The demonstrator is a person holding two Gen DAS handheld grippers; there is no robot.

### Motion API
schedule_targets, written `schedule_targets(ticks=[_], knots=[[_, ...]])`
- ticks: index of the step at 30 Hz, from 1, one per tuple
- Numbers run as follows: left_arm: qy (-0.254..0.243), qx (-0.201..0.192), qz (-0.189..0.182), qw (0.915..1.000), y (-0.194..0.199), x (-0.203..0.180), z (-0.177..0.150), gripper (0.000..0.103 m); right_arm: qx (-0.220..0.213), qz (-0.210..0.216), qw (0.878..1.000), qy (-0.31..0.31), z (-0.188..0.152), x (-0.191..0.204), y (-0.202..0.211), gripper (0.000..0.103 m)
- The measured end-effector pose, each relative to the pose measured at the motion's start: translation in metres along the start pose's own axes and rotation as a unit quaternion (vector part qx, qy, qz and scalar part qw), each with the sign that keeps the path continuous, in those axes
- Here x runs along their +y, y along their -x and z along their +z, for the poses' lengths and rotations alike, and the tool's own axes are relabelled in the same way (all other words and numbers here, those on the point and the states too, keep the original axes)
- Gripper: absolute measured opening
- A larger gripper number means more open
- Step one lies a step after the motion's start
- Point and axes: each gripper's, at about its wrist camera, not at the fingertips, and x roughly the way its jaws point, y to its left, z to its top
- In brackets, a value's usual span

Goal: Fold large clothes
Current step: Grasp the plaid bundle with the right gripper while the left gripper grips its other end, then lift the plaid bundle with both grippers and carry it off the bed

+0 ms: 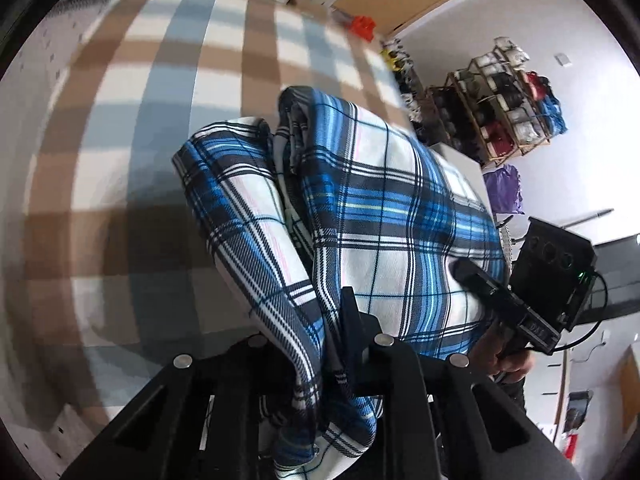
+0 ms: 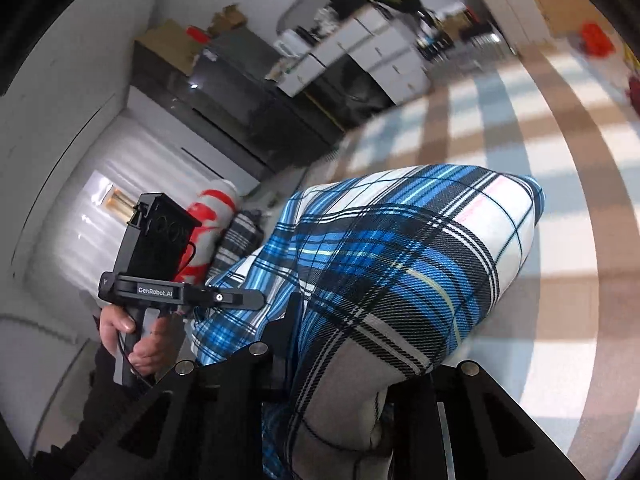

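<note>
A large blue, white and black plaid garment (image 1: 384, 208) hangs bunched in folds above a brown, blue and white checked cover (image 1: 160, 120). My left gripper (image 1: 324, 320) is shut on one gathered edge; one black finger (image 1: 350, 304) shows and the cloth hides the other. My right gripper (image 2: 332, 332) is shut on the garment (image 2: 400, 256) too, its one visible finger (image 2: 294, 312) against the cloth. Each view shows the other gripper gripping the far edge: the right gripper (image 1: 464, 270) and the left gripper (image 2: 252, 299), each held by a person's hand (image 2: 140, 344).
The checked cover (image 2: 520, 120) spreads under the garment. A wooden rack of rolls (image 1: 504, 100), a purple bag (image 1: 502, 188) and a red object (image 1: 362, 26) lie beyond it. A dark cabinet (image 2: 240, 100), white drawers (image 2: 372, 48) and a red-and-white object (image 2: 208, 216) stand opposite.
</note>
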Motion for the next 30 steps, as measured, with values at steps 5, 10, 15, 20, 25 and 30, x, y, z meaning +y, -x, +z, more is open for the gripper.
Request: schedule_targets(ticks=[5, 10, 15, 20, 25, 30], knots=[[-0.02, -0.038, 0.014, 0.999, 0.05, -0.022, 0.003, 0.013, -0.018, 0.004, 0.999, 0.038, 0.034, 0.058, 0.012, 0.022], [-0.048, -0.082, 0.051, 0.9942, 0.103, -0.042, 0.005, 0.013, -0.031, 0.017, 0.997, 0.074, 0.07, 0.127, 0.019, 0.022], [-0.045, -0.132, 0.064, 0.9881, 0.163, -0.039, 0.01, 0.013, -0.036, 0.031, 0.994, 0.103, 0.111, 0.202, 0.005, 0.022], [-0.031, -0.185, 0.081, 0.9788, 0.222, -0.011, 0.008, 0.013, -0.037, 0.071, 0.989, 0.121, 0.141, 0.27, -0.035, 0.022], [0.015, -0.212, 0.134, 0.968, 0.274, 0.05, -0.009, 0.013, -0.009, 0.115, 0.985, 0.131, 0.15, 0.326, -0.112, 0.022], [0.074, -0.231, 0.152, 0.9584, 0.288, 0.122, -0.024, 0.013, 0.022, 0.164, 0.979, 0.12, 0.138, 0.347, -0.213, 0.022]])
